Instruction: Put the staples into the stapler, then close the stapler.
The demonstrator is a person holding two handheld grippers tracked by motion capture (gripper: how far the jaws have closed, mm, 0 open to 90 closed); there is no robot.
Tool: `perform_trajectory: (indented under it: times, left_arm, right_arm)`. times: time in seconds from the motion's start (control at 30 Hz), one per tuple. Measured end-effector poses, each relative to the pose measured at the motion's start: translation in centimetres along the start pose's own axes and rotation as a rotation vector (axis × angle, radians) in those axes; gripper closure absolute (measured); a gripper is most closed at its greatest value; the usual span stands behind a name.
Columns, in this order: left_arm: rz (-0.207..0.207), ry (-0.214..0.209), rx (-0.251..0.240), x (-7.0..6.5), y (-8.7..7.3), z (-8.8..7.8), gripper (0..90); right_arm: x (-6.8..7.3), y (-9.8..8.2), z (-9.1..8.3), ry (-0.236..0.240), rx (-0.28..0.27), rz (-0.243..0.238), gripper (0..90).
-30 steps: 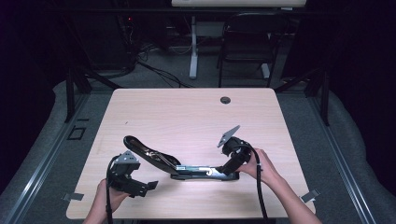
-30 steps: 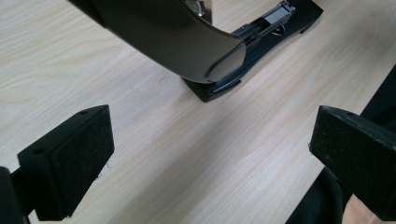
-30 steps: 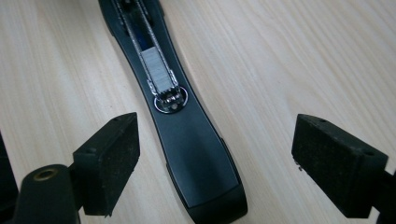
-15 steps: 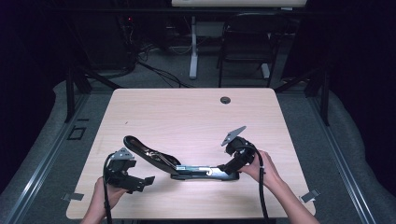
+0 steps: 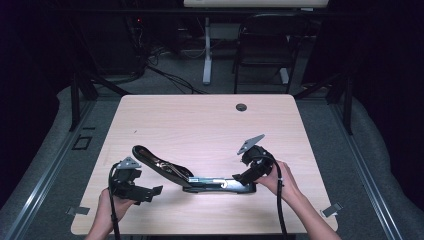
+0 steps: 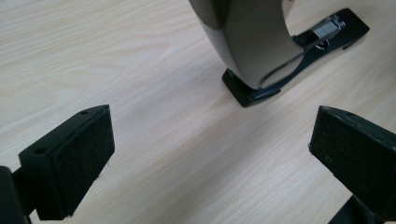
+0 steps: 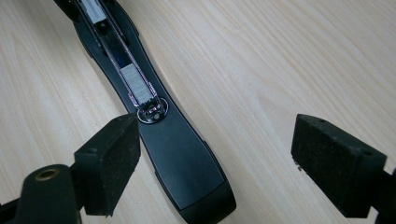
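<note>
Between the spread jaws of the right gripper point(image 7: 212, 168), stapler point(image 7: 154, 121) base, untouched; left gripper point(image 6: 205, 158) spread, stapler just ahead

Two black grippers are being shown: the left gripper point(image 5: 150, 191) and right gripper point(image 5: 239, 177) are each being topped by a grey three-cornered plate, trailed by a black cable, and fitted with square black pads point(image 7: 337, 163). Forearms are being left bare.

Bare table point(image 5: 200, 120) lies open from nine through three o'clock; the opened stapler point(image 5: 192, 177) alone blocks the near middle, at six.
</note>
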State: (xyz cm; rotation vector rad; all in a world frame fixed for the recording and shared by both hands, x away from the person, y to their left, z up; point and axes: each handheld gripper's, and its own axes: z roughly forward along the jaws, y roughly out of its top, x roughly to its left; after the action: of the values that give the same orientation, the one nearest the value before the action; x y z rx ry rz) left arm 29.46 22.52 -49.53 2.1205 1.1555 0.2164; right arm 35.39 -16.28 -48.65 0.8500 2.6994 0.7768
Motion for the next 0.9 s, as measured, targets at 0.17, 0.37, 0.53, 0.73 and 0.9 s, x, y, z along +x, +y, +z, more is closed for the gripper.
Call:
perform_trajectory:
  times: [0.17, 0.37, 0.53, 0.73, 0.9]
  left_arm:
    - [-0.043, 0.030, -0.039, 0.6, 0.1, -0.5, 1.8]
    - [-0.129, 0.082, -0.115, 1.5, 0.0, -1.2, 16.1]
    - [-0.164, 0.092, -0.219, 2.1, -0.1, -1.9, 35.4]
    - [-0.216, 0.078, -0.312, 2.5, -0.3, -2.1, 58.1]
    - [-0.176, 0.067, -0.355, 1.9, 0.2, -2.1, 66.2]
  right_arm:
    - [0.1, 0.2, 0.0, -0.006, -0.004, -0.004, 16.8]
    - [0.2, 0.4, -0.2, -0.034, -0.005, -0.007, 23.3]
    - [0.6, 0.6, -0.4, -0.066, -0.018, -0.028, 32.4]
    - [1.0, 0.8, -0.8, -0.102, -0.039, -0.043, 57.7]
    - [1.7, 1.4, -1.1, -0.118, -0.065, -0.057, 70.3]
